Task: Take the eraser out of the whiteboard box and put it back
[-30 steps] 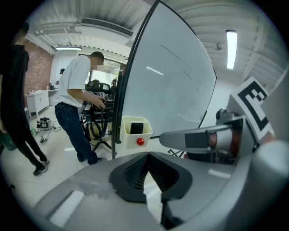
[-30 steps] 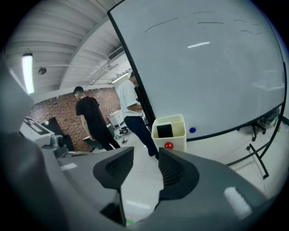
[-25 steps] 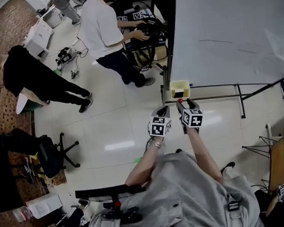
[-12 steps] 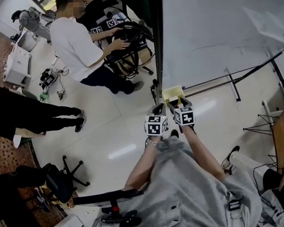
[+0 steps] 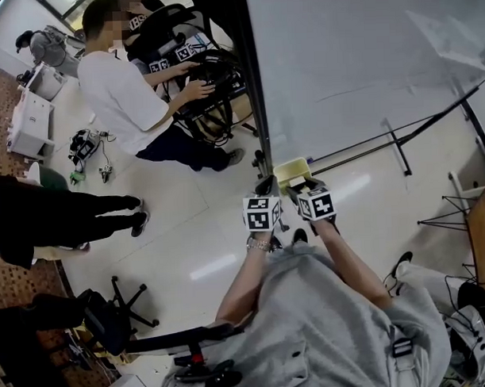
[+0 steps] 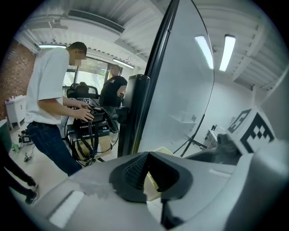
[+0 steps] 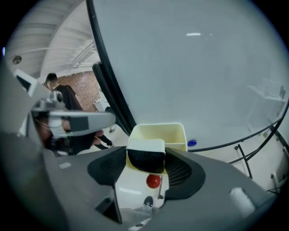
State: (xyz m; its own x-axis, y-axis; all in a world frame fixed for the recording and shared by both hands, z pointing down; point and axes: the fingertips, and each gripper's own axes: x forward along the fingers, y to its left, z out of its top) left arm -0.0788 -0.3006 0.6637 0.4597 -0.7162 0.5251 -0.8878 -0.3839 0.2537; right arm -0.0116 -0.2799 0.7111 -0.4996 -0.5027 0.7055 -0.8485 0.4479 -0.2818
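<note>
A pale yellow whiteboard box (image 5: 292, 173) hangs at the lower left corner of the whiteboard (image 5: 365, 57). In the right gripper view the box (image 7: 158, 131) lies just past the jaws. The eraser (image 7: 145, 152), white on top with black felt below, sits at the box's near rim. My right gripper (image 7: 145, 159) is closing, with its pads against both sides of the eraser. In the head view it (image 5: 308, 183) hovers over the box. My left gripper (image 5: 265, 185) is beside the box on the left. Its jaws (image 6: 148, 155) are shut on nothing, and a sliver of the box (image 6: 150, 185) shows through.
The whiteboard's black frame post (image 5: 255, 109) and stand legs (image 5: 400, 147) rise right by the box. A person in a white shirt (image 5: 120, 98) works at an equipment cart (image 5: 211, 79) at the upper left. Another person in black (image 5: 53, 215) and an office chair (image 5: 112, 312) are on the left.
Both grippers have closed in on the yellow box. The left one has slid up beside its left side. The right one has sunk onto the box, where the eraser lay before.
</note>
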